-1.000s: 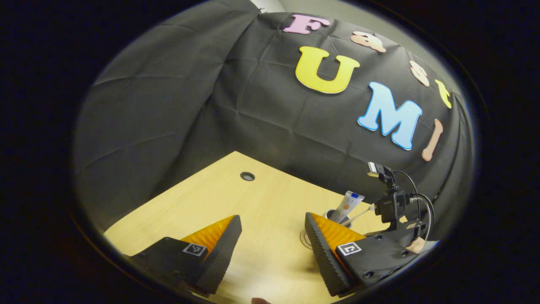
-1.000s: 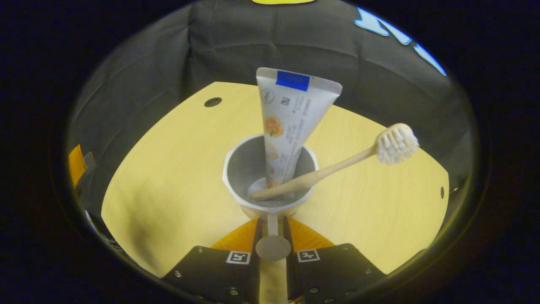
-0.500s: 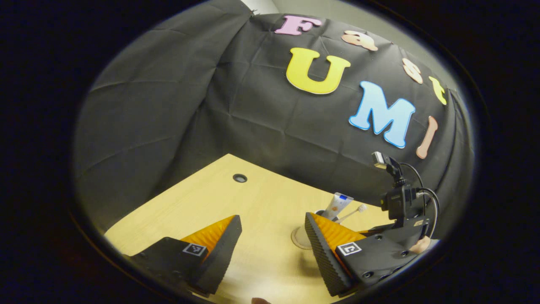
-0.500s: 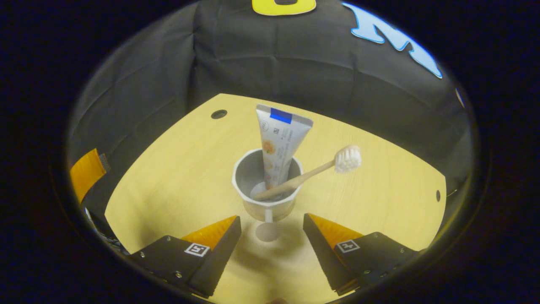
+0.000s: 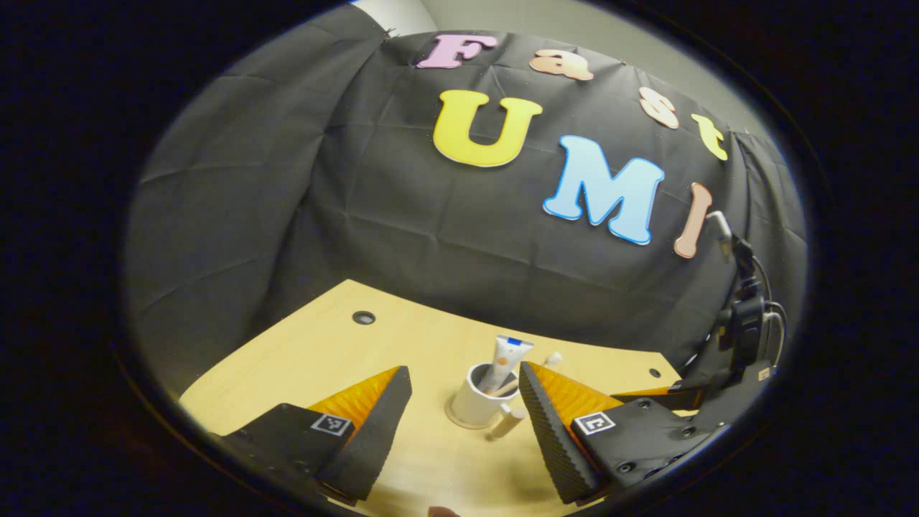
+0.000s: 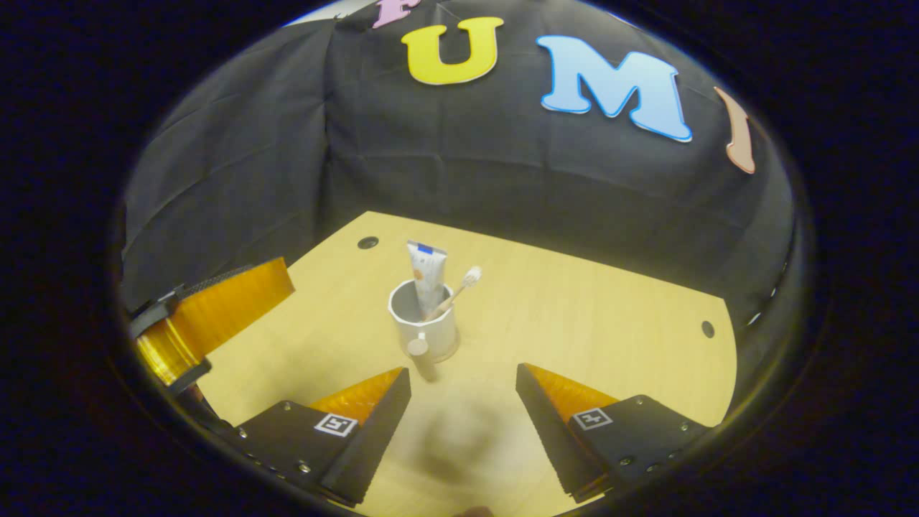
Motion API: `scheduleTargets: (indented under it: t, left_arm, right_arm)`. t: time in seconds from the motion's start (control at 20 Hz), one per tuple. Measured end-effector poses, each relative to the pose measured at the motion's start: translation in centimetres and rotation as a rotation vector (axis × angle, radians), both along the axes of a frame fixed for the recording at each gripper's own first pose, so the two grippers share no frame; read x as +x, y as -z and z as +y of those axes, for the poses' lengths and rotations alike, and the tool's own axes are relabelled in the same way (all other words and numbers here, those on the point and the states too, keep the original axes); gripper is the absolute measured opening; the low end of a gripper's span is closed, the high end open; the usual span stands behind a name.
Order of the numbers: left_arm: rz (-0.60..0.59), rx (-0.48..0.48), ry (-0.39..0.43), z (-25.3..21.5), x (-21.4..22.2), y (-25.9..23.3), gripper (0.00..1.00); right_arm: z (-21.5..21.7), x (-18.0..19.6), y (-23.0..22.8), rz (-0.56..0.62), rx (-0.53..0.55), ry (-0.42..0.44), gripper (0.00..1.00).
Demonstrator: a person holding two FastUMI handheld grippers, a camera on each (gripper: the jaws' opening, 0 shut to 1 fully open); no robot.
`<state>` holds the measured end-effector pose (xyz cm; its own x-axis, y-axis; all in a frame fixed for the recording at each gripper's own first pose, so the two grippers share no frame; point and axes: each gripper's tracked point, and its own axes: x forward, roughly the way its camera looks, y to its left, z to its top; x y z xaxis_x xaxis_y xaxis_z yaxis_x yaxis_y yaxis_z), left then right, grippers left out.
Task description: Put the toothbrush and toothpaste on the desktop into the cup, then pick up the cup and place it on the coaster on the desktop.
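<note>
A white cup (image 6: 425,327) with a side handle (image 6: 418,349) stands upright on a round coaster (image 5: 459,422) on the wooden desktop (image 6: 610,309). A white toothpaste tube (image 6: 427,275) and a wooden toothbrush (image 6: 463,282) lean inside it, bristles up. My right gripper (image 6: 461,373) is open, a short way back from the cup, nothing between its fingers. My left gripper (image 5: 463,372) is open too, and the cup (image 5: 477,398) sits beyond its tips. In the left gripper view the right gripper (image 5: 668,393) is at the right.
Black cloth walls close the desk at the back and left. Cable holes (image 6: 367,243) (image 6: 708,329) mark the desktop's far corners. The left gripper's orange finger (image 6: 215,309) hangs at the left of the right gripper view, above the desk's left edge.
My right gripper, shut on the cup's handle a second ago, opened and drew back; the cup now stands free on the coaster. The left gripper's view swung toward the cup.
</note>
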<state>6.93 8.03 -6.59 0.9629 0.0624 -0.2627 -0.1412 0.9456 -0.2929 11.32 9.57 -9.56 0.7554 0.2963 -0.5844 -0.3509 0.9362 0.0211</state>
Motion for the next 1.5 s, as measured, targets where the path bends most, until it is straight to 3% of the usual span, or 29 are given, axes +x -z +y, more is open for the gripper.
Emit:
scheduleTargets:
  t: [0.3,0.35,0.4,0.75,1.15,1.2,1.3,1.5]
  left_arm:
    - [-0.080,0.082,0.067,-6.0,0.6,-3.4,0.96]
    - [-0.100,0.091,0.076,-7.0,0.6,-4.2,0.93]
    - [-0.120,0.099,0.084,-7.9,0.4,-4.9,0.96]
    - [-0.265,0.189,0.066,-12.5,-1.6,-9.6,0.93]
    - [-0.275,0.229,0.072,-13.4,-2.7,-9.8,0.96]
    - [-0.272,0.236,0.080,-13.4,-2.9,-9.8,0.93]
    - [-0.271,0.247,0.085,-13.0,-3.1,-9.7,0.96]
    - [-0.273,0.225,0.113,-12.4,-3.5,-9.4,0.96]
  right_arm:
    - [-7.7,-2.1,-6.7,-0.275,0.004,0.131,0.93]
    - [-8.8,-2.6,-7.9,-0.323,-0.001,0.145,0.93]
    - [-9.8,-3.2,-8.9,-0.365,-0.005,0.157,0.92]
    - [-13.4,-7.2,-12.4,-0.581,0.040,0.198,0.92]
    - [-14.8,-9.1,-14.8,-0.687,0.081,0.234,0.92]
    - [-14.9,-9.1,-14.7,-0.691,0.073,0.249,0.92]
    - [-14.3,-9.4,-14.5,-0.688,0.072,0.254,0.88]
    - [-13.8,-9.9,-14.5,-0.693,0.064,0.281,0.90]
